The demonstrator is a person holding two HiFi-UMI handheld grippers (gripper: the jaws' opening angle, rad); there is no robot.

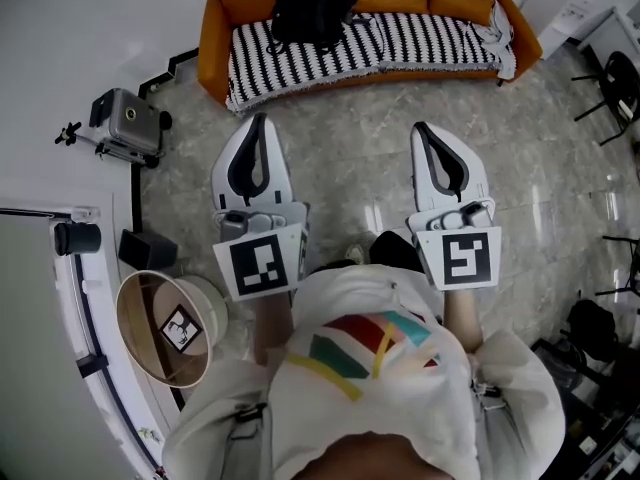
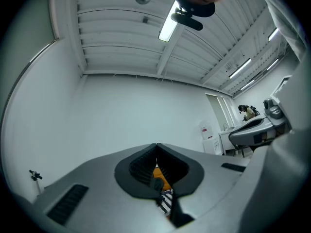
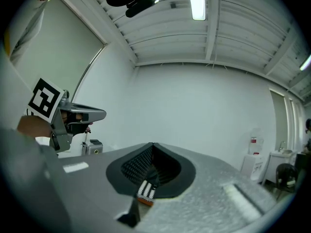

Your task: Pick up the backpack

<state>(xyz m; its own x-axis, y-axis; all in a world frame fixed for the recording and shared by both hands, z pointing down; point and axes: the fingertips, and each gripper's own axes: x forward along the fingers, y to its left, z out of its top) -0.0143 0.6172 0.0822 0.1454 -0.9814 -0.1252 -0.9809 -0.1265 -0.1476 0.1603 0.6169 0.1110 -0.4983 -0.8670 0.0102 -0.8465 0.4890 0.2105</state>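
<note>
Backpack [image 1: 312, 6], one, on one sofa [image 1: 213, 53]; left gripper [image 1: 258, 120], right gripper [image 1: 421, 129], jaws together.

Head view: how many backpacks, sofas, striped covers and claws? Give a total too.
Backpack: 1
Sofa: 1
Striped cover: 1
Claws: 2 (left claw, right claw)
Total: 5

Ceiling lights [image 3: 196, 1] glare brightly; fisheye edges darken, seemingly soft.
</note>
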